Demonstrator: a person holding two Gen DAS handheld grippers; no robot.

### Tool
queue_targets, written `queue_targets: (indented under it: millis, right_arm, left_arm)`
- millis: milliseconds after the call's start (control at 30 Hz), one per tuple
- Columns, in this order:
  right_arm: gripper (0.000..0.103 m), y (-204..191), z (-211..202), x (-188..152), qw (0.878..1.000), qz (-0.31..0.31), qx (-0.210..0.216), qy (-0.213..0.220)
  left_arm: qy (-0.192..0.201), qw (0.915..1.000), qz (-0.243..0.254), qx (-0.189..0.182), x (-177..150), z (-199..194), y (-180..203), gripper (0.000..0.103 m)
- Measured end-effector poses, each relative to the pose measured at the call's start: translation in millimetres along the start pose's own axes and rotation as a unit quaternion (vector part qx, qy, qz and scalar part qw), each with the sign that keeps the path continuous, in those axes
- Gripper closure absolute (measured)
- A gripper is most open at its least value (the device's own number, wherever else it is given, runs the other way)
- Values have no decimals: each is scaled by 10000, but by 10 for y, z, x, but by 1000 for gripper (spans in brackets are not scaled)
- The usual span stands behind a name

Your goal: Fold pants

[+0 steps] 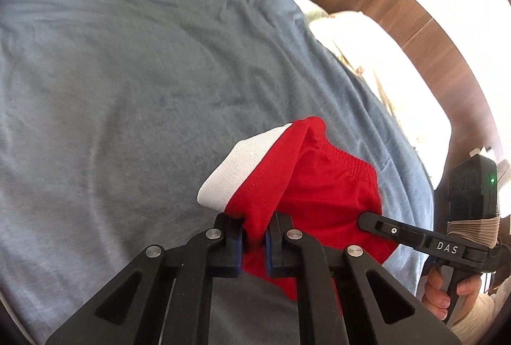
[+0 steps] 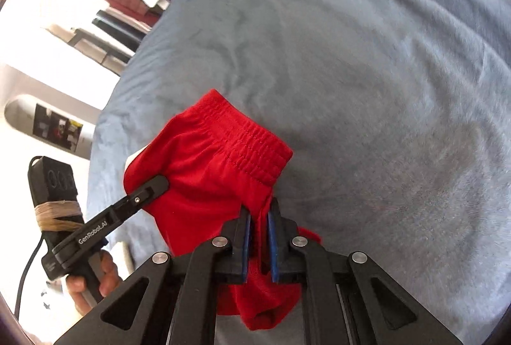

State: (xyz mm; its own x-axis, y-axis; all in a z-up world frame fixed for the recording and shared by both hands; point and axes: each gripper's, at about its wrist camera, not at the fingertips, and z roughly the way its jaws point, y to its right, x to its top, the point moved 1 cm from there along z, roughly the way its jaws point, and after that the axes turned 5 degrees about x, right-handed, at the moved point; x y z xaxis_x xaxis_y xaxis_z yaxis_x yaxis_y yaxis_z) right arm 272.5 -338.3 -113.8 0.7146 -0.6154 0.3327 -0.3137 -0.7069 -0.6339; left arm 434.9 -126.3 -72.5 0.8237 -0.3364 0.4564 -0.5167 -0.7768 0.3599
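Left wrist view alone shows the white panel [image 1: 242, 166] of the red pants [image 1: 319, 182], which are clamped by both closed grippers, left gripper [image 1: 255, 236] and right gripper [image 2: 259, 236].

We hold our left gripper [image 1: 254, 238] and right gripper [image 2: 259, 244] side by side, angled downward, jaws clamped on red cloth.

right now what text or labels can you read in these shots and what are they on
"DAS" on the side of the right gripper body, left wrist view.
"GenRobot.AI" on the side of the left gripper body, right wrist view.
Small print below it on the handle: too small to read.
Dark picture on the white cabinet: blurred, unreadable.
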Motion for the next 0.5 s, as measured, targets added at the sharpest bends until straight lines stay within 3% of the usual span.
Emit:
queue_targets:
  millis: [233, 500]
  right_arm:
    - [93, -527, -145, -59, 9989, -427, 216, 9]
    - [93, -1249, 1, -306, 9941, -850, 632, -242]
  left_arm:
    - [299, 9991, -152, 272, -81, -554, -186, 92]
    - [677, 9935, -512, 754, -405, -1350, -664, 92]
